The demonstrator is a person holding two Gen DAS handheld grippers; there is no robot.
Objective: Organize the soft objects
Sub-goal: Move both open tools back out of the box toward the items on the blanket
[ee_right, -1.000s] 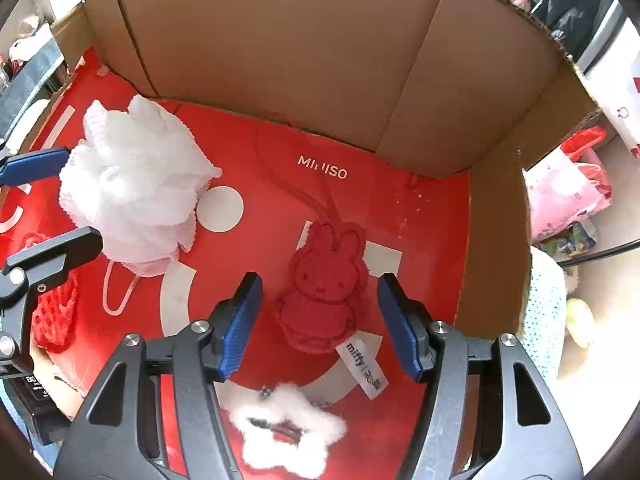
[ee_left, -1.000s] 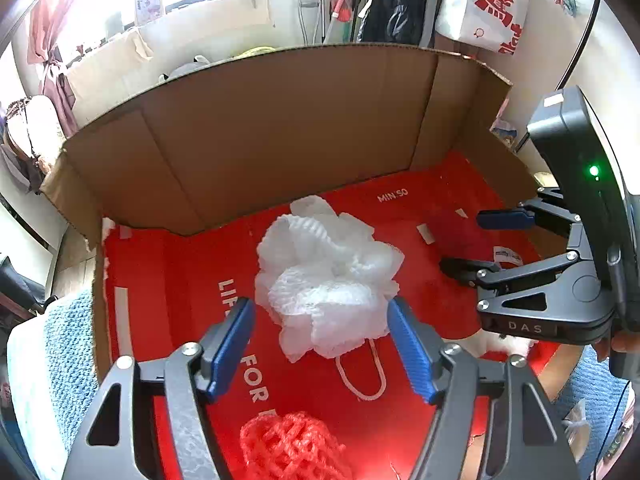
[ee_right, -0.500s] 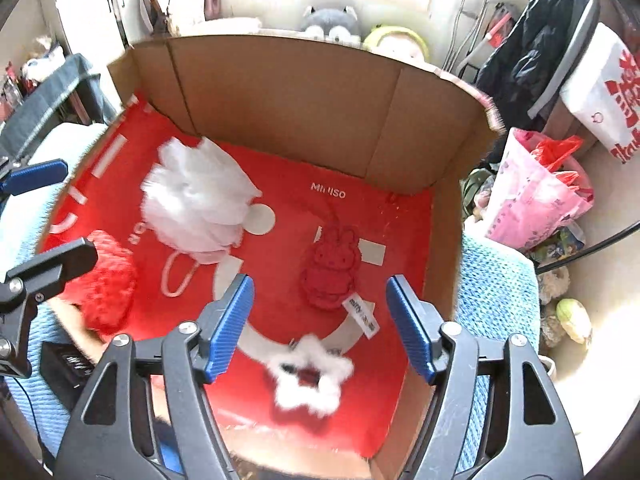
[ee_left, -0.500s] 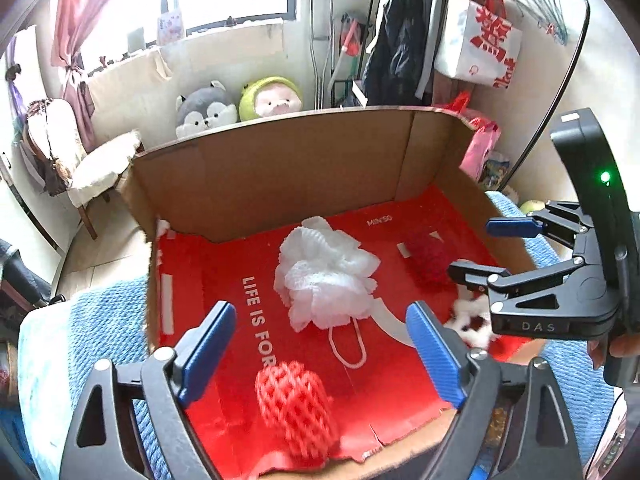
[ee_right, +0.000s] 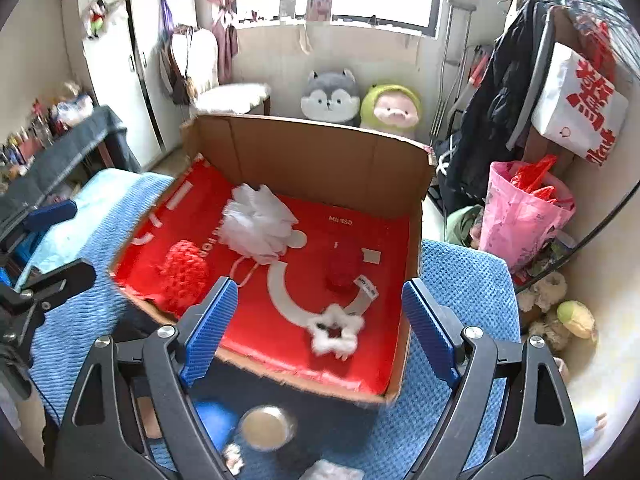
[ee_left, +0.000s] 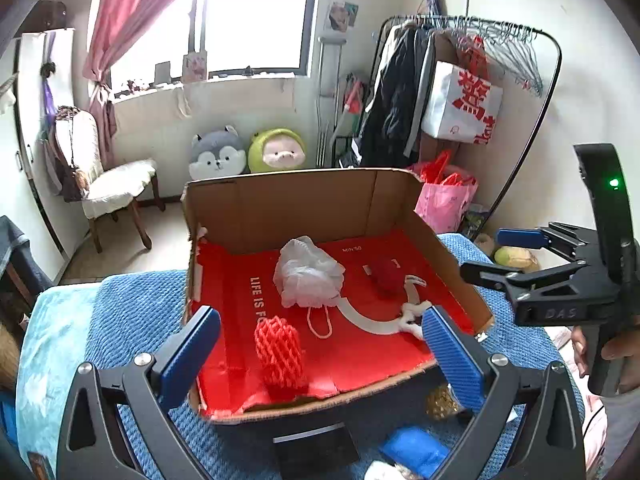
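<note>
1. The left gripper (ee_left: pixel 320 344) hangs over the near edge of the cardboard box (ee_left: pixel 304 204), its jaws having just been spreading wide, nothing between them.
2. Inside, on the red liner (ee_left: pixel 360 352), a red mesh sponge (ee_left: pixel 279 350) lies nearest the left.
3. A white bath pouf (ee_right: pixel 258 224) sits mid-box.
4. A red plush rabbit (ee_right: pixel 343 264) and a white fluffy star (ee_right: pixel 335 330) lie rightward.
5. The right gripper (ee_right: pixel 316 324) hovers with jaws just parted too, empty.

Daylight entered through the window (ee_left: pixel 248 16), which was overexposed. Illumination was bright and even, with soft shadows. Fisheye distortion bent the edges; corners were vignetted. Foreground items in the right view were blurred.
</note>
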